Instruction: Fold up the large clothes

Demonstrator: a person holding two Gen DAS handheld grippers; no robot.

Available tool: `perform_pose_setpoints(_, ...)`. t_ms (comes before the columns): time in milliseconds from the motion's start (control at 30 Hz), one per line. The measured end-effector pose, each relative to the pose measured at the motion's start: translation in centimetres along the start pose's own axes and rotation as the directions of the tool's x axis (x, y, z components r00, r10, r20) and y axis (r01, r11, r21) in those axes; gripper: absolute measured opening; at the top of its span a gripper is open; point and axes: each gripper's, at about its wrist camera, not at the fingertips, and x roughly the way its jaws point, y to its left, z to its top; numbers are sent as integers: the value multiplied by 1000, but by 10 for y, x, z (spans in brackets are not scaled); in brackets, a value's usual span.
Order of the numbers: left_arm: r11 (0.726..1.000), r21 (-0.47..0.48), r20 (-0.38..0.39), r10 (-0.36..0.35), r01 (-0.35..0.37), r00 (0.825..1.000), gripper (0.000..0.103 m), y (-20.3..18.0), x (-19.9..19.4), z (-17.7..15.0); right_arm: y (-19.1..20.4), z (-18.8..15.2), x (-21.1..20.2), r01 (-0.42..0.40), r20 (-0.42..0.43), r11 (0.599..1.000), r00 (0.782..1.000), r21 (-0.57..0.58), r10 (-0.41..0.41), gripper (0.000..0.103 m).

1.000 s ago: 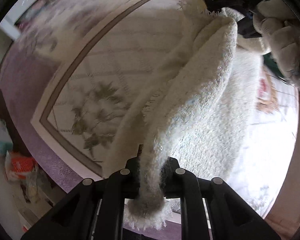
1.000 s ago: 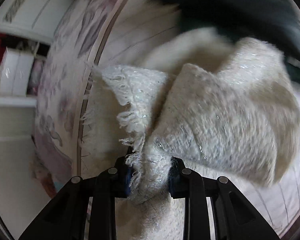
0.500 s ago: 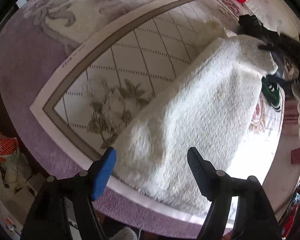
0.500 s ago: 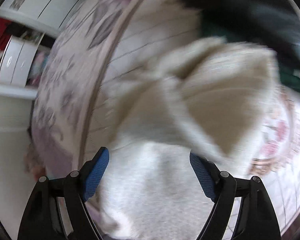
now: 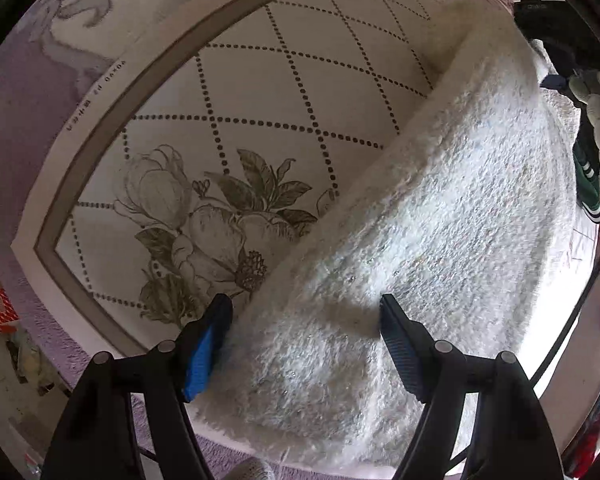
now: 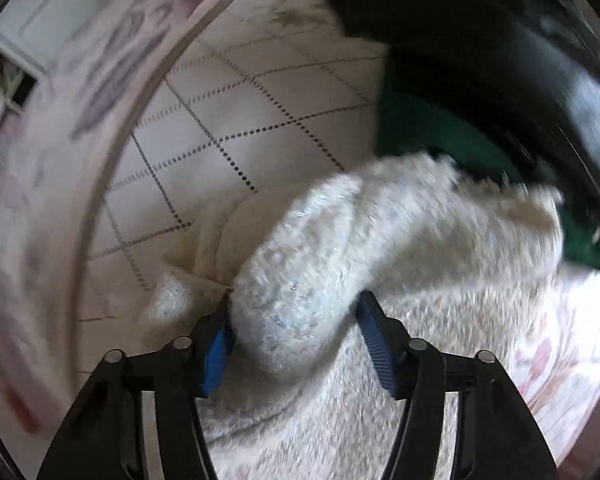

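Note:
A fluffy white garment (image 5: 440,216) lies folded in a long band on the patterned bed cover (image 5: 260,92). My left gripper (image 5: 306,320) is open, its blue-padded fingers (image 5: 204,344) straddling the garment's near end without pinching it. In the right wrist view the same garment (image 6: 380,240) shows a raised fold lying between the jaws of my right gripper (image 6: 294,320), which is open; the view is blurred. The right gripper also shows in the left wrist view (image 5: 560,44) at the garment's far end.
A dark green garment with white stripes (image 5: 588,184) lies beside the white one, also in the right wrist view (image 6: 440,128). A black shape (image 6: 480,40) fills the upper right. Purple carpet (image 5: 16,120) and floor clutter (image 5: 0,312) lie beyond the bed edge.
Both grippers held bunched ends of the white garment a second ago. Both have opened and let go, and the garment now lies laid down on the bed cover.

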Motion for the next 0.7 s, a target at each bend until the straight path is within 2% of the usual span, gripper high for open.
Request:
perform_pose_setpoints(67, 1000, 9, 19, -2, 2, 1000, 73, 0, -12, -3, -12, -4, -15, -67, 6, 997, 998, 25, 66, 67)
perform_pose_setpoints(100, 1000, 14, 32, -7, 7, 999, 73, 2, -21, -4, -25, -9, -28, -146, 14, 987, 989, 62, 145, 68)
perform_pose_setpoints(167, 1000, 28, 55, -15, 13, 998, 73, 3, -34, -5, -58, -28, -54, -298, 40, 942, 954, 154, 296, 68)
perform_pose_setpoints(233, 999, 43, 70, -22, 19, 997, 73, 4, -35, -5, -90, -56, -74, -363, 63, 907, 932, 212, 358, 74)
perform_pose_setpoints(267, 998, 54, 62, -25, 22, 998, 73, 3, -30, -3, -107, -75, -82, -358, 68, 903, 933, 239, 352, 75)
perform_pose_setpoints(333, 996, 69, 12, -60, 59, 998, 61, 4, -11, 3, -130, -115, -84, -327, 49, 902, 944, 282, 327, 77)
perform_pose_setpoints(367, 994, 64, -8, -86, 86, 996, 24, 6, -4, 4, -141, -140, -80, -301, 12, 901, 950, 312, 313, 77)
perform_pose_setpoints(400, 991, 43, -21, -129, 129, 991, 13, 10, -1, 2, -150, -165, -70, -294, -31, 893, 946, 341, 323, 77)
perform_pose_setpoints(533, 984, 40, 44, -177, 175, 983, 10, 18, -35, -14, -164, -257, -23, -270, -194, 859, 904, 435, 382, 77)
perform_pose_setpoints(600, 979, 23, 54, -204, 203, 977, 10, 21, -51, -23, -162, -300, -1, -283, -246, 840, 869, 464, 429, 77)
perform_pose_setpoints(667, 977, 2, 49, -212, 212, 976, 10, 26, -57, -28, -155, -330, 16, -289, -298, 839, 840, 461, 454, 77)
perform_pose_setpoints(700, 978, 0, 43, -208, 208, 977, 10, 26, -58, -31, -152, -344, 24, -310, -305, 825, 821, 473, 484, 72)
